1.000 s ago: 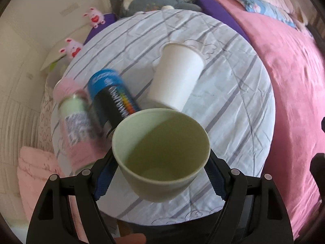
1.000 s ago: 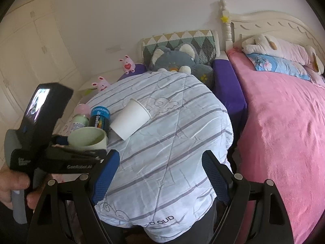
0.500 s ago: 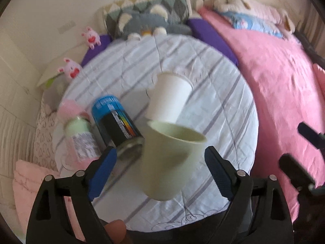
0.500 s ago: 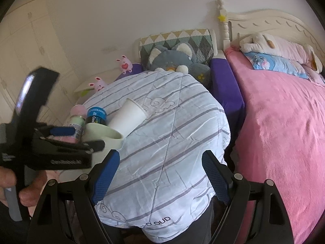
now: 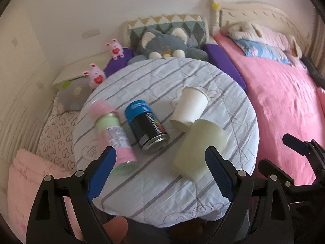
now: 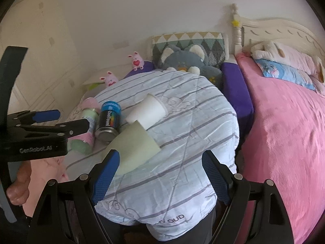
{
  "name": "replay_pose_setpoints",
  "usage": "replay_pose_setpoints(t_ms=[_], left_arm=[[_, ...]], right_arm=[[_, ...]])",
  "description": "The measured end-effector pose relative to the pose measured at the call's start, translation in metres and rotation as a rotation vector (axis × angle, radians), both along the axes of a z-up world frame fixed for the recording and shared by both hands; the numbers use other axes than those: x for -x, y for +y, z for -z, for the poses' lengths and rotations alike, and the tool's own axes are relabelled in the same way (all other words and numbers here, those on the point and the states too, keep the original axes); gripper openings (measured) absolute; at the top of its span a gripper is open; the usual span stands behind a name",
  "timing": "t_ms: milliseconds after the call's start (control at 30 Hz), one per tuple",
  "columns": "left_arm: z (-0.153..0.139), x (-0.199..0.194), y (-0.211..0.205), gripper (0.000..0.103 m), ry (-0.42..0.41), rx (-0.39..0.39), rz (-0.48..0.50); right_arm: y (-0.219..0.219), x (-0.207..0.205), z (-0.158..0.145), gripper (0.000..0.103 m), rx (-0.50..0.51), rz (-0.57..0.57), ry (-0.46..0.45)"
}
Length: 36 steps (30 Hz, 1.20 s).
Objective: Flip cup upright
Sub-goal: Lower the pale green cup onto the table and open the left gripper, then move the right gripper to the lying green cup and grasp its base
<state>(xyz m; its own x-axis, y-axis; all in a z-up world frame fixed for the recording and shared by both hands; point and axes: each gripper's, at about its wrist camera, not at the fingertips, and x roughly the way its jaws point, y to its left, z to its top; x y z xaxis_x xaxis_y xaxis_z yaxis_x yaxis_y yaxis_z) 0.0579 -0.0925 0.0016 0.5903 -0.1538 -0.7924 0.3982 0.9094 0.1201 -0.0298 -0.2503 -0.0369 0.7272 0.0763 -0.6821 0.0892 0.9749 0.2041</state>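
Note:
A pale green cup (image 5: pixel 200 148) stands upright on the round striped table (image 5: pixel 152 75), near its front right; it also shows in the right wrist view (image 6: pixel 134 144). A white paper cup (image 5: pixel 190 106) lies on its side just behind it, and shows in the right wrist view too (image 6: pixel 147 111). My left gripper (image 5: pixel 160 170) is open and empty, drawn back above the table's front edge, clear of the green cup. My right gripper (image 6: pixel 160 177) is open and empty over the table's front, the green cup just ahead of its left finger.
A blue and black can (image 5: pixel 147 127) and a pink and green bottle (image 5: pixel 116 140) lie on their sides at the table's left. A pink bed (image 5: pixel 284 101) is to the right. Plush toys and a pillow (image 5: pixel 166 40) sit behind the table.
My left gripper opened and let go of the green cup, then drew back and up. The cup now stands on the table. My right gripper shifted slightly left.

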Motion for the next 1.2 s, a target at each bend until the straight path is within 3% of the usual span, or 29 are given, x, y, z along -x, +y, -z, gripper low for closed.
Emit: replay_pose_setpoints(t_ms=[333,667,867,1200], left_arm=[[-0.011,0.041,0.064,0.091,-0.082,0.026,-0.143],[-0.011,0.07,0.132,0.092,-0.151,0.06,-0.214],[-0.006,0.073,0.164,0.098,-0.205,0.077,-0.283],[0.013,0.062,0.191,0.099,-0.216,0.09,-0.344]], right_arm=[[0.052,0.008,-0.013,0.084,0.039,-0.111,-0.018],[0.11,0.014,-0.022,0.084,0.073,-0.125,-0.011],[0.135,0.009,-0.026,0.084,0.093,-0.137,0.02],[0.158,-0.005,-0.014,0.084,0.121,-0.103,0.105]])
